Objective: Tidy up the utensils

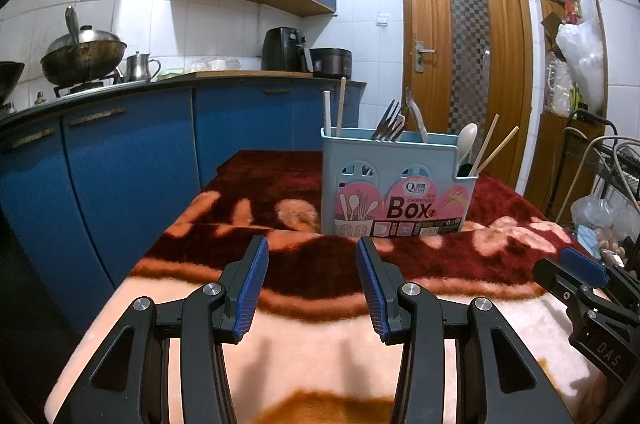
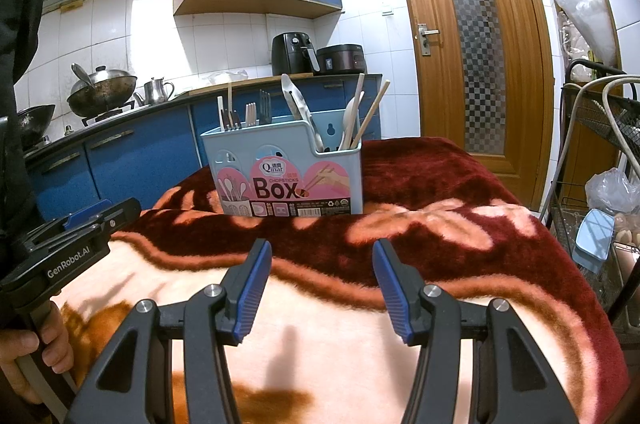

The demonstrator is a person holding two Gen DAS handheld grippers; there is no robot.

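Both grippers spread wide and empty over the blanket-covered table.
The left gripper (image 1: 312, 284) and right gripper (image 2: 322, 288) hover apart — the pale blue plastic utensil box (image 2: 286, 175) stands upright ahead on the red-and-peach plush blanket (image 2: 420, 248), holding forks (image 1: 390, 121), a white spoon (image 1: 466, 139), wooden chopsticks (image 1: 494, 145).

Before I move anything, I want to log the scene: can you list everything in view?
utensil box: one, pale blue with pink label, upright on the blanket
chopsticks: several, wooden, standing in the box
forks: a few, metal, in the box's middle section
spoon: one, cream, in the box's right section
blanket: one, dark red and peach, covering the table
wok: one, dark with metal lid, on the stove
kettle: one, steel, beside the wok
air fryer: one, black, on the counter
door: one, wooden, shut
left tongs: open, empty, above the blanket
right tongs: open, empty, above the blanket
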